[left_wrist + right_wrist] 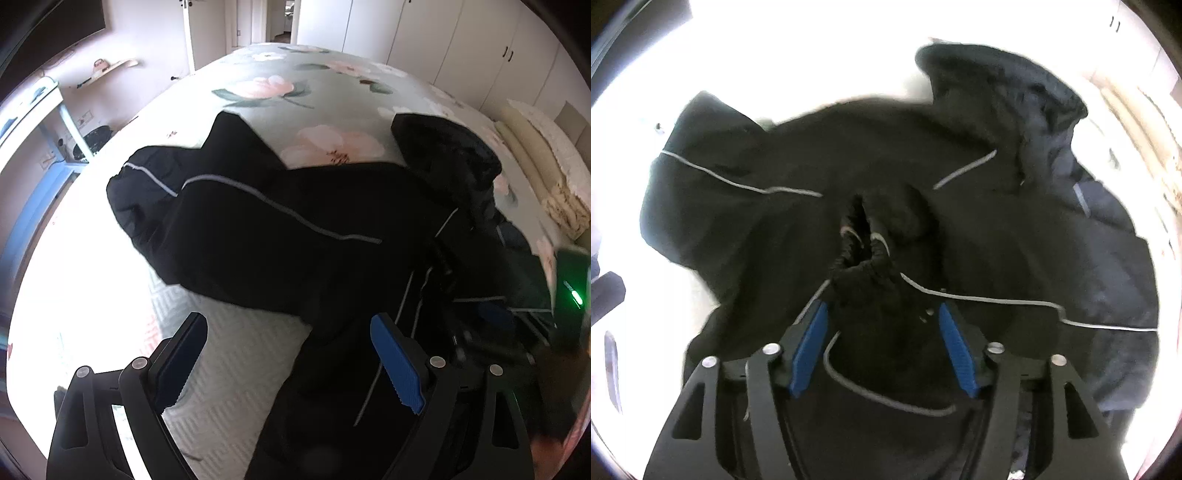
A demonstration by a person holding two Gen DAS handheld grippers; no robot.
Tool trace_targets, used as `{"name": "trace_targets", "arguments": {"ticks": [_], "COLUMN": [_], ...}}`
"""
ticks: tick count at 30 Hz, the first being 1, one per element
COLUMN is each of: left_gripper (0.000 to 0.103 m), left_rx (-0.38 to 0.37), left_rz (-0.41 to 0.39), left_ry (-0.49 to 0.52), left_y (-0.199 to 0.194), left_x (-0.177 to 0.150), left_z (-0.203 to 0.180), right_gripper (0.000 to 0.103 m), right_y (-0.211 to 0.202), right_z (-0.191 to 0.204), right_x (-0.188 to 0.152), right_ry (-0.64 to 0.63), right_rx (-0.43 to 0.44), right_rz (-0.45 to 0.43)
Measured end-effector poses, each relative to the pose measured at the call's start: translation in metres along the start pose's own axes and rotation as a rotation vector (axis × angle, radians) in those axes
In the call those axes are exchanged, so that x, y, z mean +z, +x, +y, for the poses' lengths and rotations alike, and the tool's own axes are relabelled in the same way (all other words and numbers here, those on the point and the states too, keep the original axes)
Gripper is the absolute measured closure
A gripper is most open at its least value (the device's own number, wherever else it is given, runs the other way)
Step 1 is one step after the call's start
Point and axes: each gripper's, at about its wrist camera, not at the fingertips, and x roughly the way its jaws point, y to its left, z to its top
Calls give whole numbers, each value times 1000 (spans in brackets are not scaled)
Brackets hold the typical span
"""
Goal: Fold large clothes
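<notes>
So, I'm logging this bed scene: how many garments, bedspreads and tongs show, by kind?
Black jacket with thin grey piping: 1
Floral pale-green bedspread: 1
Black tongs with blue pads: 2, left tongs and right tongs
Total: 4

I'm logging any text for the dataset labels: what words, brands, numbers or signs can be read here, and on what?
None can be read.
black jacket: only grey piping lines, no print visible.
floral bedspread: flower pattern only.
dark device with a green light: a small marking beside the light, too blurred to read.
</notes>
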Motion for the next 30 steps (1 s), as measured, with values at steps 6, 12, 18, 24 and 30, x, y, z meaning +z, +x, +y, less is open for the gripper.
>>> {"name": "trace_targets", "arguments": {"ticks": [6,12,18,24,30], "left_gripper": [13,13,40,85,87], "left_rx": [-82,-371,-449,-428,-502], "left_rz": [6,131,219,284,63], "left_ry": [18,27,17,-22,-39], "left_y": [4,46,99,141,82], "left_x": [4,6,22,29,66], "left_z": [-28,-77,-105,-114,-101], "right_gripper": [38,38,38,38,38], "right_y": [-58,-78,-65,-56,-53], "right_z": [-21,-112,-198,-229,-226], "right_x": [-18,-43,-67,-75,-69], "right_ry": [-2,160,314,369,364], "right_rx": [-11,-85,-156,-160,-139], "right_rz": [-55,-40,22,39,22]}}
